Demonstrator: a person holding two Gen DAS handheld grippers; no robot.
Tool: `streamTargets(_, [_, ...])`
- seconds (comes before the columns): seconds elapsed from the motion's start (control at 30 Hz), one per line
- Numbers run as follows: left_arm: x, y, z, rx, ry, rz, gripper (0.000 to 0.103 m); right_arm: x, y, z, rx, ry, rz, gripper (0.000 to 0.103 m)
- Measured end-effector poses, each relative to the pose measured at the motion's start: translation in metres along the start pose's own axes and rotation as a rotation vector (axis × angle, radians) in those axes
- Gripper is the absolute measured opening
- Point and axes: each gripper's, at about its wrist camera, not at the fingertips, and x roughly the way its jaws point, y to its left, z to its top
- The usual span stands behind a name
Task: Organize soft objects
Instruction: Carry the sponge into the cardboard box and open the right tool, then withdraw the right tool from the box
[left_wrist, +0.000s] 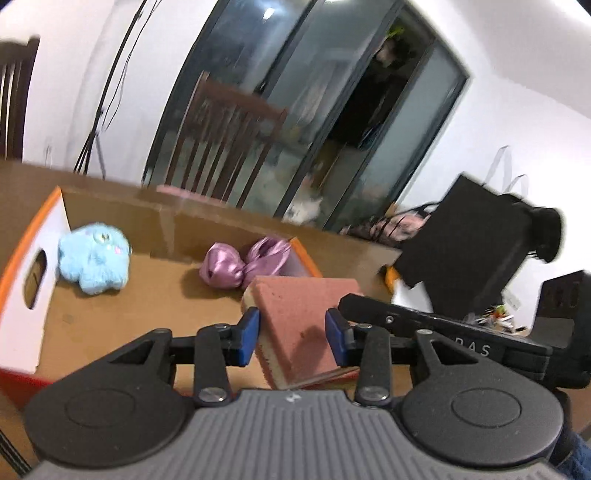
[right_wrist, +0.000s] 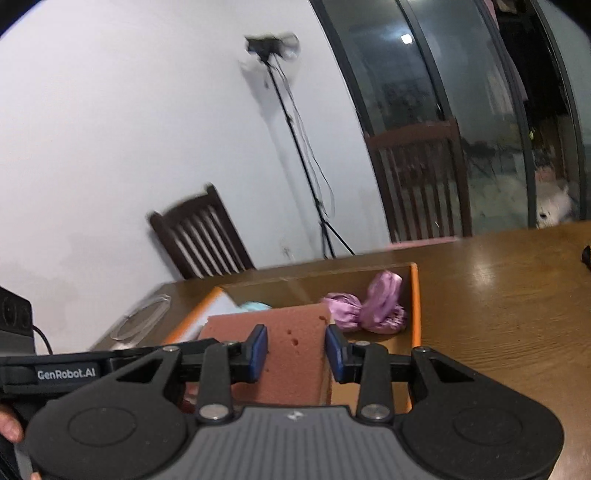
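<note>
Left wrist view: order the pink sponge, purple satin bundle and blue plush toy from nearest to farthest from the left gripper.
1. Pink sponge, between the left gripper pads.
2. Purple satin bundle, just beyond, at the box's right end.
3. Blue plush toy, far left end of the box.

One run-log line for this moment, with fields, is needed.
left gripper: grips sponge | right gripper: grips sponge | box: blue plush, purple satin bundle
</note>
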Motion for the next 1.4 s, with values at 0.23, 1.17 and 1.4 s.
streamTargets(0.23, [0.05, 0.013, -0.007, 0.007, 0.134, 0.053, 0.04, 0.041, -0.011, -0.008, -0.035, 0.1, -0.099, 0.036])
streamTargets(1.17, [-0.213, -0.089, -0.082, 0.391, -0.362, 0.344, 0.103, -0.177, 0.082, -0.053, -0.276, -0.331, -0.134, 0.102])
streamTargets(1.4, [-0.266, -0.11, -0.171, 0.452, -0.48, 0.412, 0.103, -0.232, 0.091, -0.126, -0.291, -0.364, -0.107, 0.103])
